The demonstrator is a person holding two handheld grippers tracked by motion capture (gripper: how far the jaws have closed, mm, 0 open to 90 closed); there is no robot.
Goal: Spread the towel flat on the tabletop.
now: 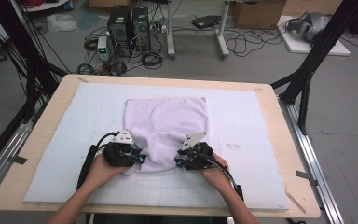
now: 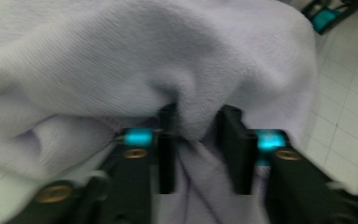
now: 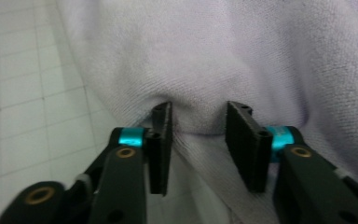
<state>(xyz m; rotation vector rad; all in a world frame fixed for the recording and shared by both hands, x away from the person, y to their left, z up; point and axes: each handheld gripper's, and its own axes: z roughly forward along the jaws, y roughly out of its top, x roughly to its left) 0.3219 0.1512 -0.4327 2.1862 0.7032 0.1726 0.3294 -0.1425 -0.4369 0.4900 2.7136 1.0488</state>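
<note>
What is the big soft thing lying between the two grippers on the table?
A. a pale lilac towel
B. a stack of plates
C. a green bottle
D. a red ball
A: a pale lilac towel lies bunched on the white mat, with the left gripper at its near left edge and the right gripper at its near right edge.

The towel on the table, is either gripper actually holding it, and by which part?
Neither clamps the towel. Near-edge cloth bunches between the parted jaws of the left gripper and right gripper, at that edge's two ends; the pads don't visibly press it.
</note>
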